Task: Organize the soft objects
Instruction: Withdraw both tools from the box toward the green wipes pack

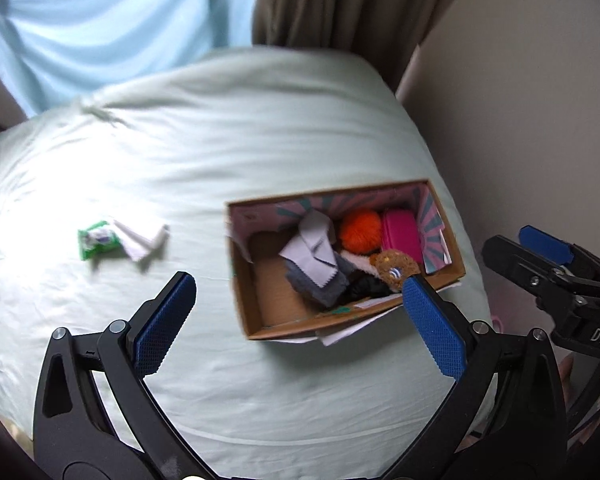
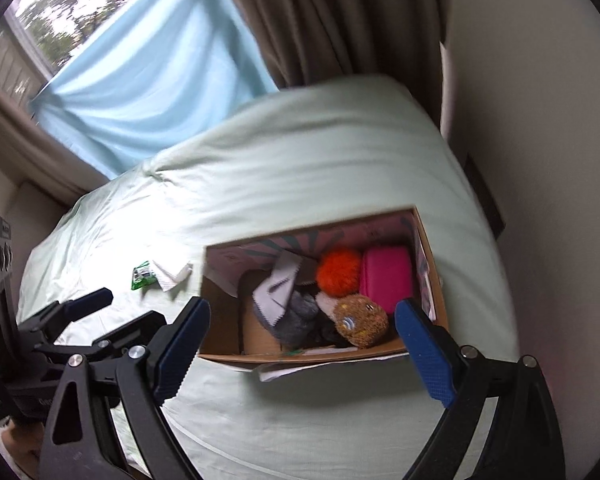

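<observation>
A cardboard box (image 1: 256, 300) (image 2: 220, 320) lies on the pale green bed. It holds an orange pompom (image 1: 360, 230) (image 2: 338, 272), a pink case (image 1: 400, 236) (image 2: 386, 276), a brown plush ball (image 1: 394, 266) (image 2: 360, 320), grey and white cloths (image 1: 316, 252) (image 2: 288, 304) and a dark item. A green packet (image 1: 96, 242) (image 2: 143, 275) and a white tissue (image 1: 144, 242) (image 2: 172, 274) lie on the bed left of the box. My left gripper (image 1: 298, 298) is open and empty above the box's near left. My right gripper (image 2: 302, 320) is open and empty above the box.
The bed sheet (image 1: 220, 140) (image 2: 320, 152) fills most of both views. A blue curtain (image 1: 112, 20) (image 2: 148, 80) and brown curtain (image 1: 340, 0) (image 2: 340, 20) hang behind. A wall (image 1: 540, 120) (image 2: 540, 160) runs along the right.
</observation>
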{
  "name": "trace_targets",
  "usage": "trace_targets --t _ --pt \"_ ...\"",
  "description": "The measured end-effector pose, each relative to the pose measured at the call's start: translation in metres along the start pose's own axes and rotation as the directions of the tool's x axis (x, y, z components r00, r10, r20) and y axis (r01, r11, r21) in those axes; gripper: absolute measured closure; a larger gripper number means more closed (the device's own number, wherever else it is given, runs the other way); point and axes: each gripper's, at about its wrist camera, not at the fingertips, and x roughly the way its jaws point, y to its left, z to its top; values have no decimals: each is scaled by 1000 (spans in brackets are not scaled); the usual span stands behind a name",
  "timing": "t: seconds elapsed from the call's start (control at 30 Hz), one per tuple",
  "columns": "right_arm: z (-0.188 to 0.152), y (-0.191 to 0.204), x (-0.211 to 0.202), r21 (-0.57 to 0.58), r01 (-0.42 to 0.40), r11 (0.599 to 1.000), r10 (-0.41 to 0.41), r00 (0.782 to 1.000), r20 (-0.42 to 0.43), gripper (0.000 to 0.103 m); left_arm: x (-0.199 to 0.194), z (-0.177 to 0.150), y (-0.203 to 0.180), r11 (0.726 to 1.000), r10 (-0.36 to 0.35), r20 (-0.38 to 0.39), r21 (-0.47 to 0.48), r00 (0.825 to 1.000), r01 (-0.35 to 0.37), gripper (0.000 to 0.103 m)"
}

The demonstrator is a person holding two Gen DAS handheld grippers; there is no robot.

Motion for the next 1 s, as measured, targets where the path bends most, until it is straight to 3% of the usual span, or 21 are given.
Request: trace_targets --t 0.27,0.5,0.7,1.0 --pt "-2 82 -62 -128 24 991 -8 992 129 11 -89 -22 65 997 26 137 -76 990 -16 1" --pt "-18 149 -82 -177 -21 984 49 987 152 11 -147 -46 132 994 81 211 -91 974 -63 0" --pt "-30 204 -73 -216 -25 976 61 985 160 11 -168 -61 193 995 74 223 -82 972 -57 1" --pt "-36 268 -32 -178 -15 984 45 985 168 11 -151 -56 276 1000 28 210 -17 977 -25 1"
